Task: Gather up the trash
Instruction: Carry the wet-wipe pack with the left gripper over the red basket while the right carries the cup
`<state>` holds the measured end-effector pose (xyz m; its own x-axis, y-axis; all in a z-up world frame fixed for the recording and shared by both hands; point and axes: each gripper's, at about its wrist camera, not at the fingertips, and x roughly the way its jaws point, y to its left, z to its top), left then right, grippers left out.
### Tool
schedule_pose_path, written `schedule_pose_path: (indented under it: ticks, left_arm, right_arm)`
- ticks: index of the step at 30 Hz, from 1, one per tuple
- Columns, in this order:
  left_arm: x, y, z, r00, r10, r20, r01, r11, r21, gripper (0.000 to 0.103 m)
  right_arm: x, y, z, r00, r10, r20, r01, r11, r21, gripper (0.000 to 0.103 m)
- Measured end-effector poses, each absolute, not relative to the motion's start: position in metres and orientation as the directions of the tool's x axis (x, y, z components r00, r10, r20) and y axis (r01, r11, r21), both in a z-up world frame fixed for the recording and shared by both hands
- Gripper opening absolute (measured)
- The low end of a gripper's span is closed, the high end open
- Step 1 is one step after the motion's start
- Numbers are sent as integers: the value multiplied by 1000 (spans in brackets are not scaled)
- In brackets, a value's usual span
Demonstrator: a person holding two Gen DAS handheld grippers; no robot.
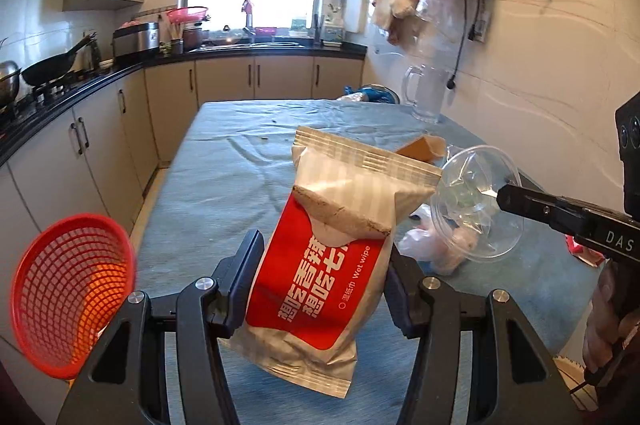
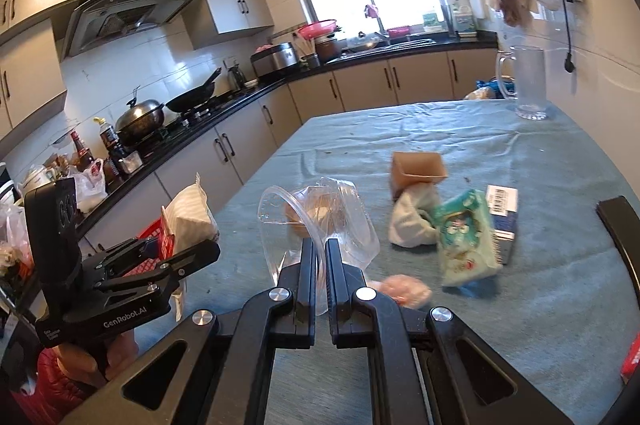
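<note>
Trash is in both grips, lifted above the blue-covered table (image 2: 520, 297). Left of the left gripper (image 1: 320, 277) hangs the red mesh basket (image 1: 70, 295), probably the drop point. That gripper's jaws are clamped on the wet-wipe packet (image 1: 320, 257); the right gripper (image 2: 319, 265) pinches the clear plastic cup (image 2: 316, 221) by its rim. Next, I judge: swing the packet left over the basket and release it.

My left tool (image 1: 320, 281), black, grips a red-and-beige striped wipe packet (image 1: 332, 237) with white lettering. Basket (image 1: 68, 293): red mesh. Cup (image 2: 316, 221) in my right tool (image 2: 319, 253): clear. Counter (image 2: 500, 145) cloth: grey-blue.
</note>
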<state>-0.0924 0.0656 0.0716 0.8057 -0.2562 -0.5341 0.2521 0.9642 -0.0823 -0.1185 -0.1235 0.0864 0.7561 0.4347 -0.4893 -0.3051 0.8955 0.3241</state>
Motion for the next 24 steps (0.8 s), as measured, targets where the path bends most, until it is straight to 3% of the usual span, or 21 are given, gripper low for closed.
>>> schedule_pose_path:
  ticks: [24]
  left_arm:
    - [-119, 185, 76, 860, -68, -506, -3, 990, -139, 55]
  right_arm:
    - [-82, -8, 94, 614, 596, -518, -498, 801, 332, 5]
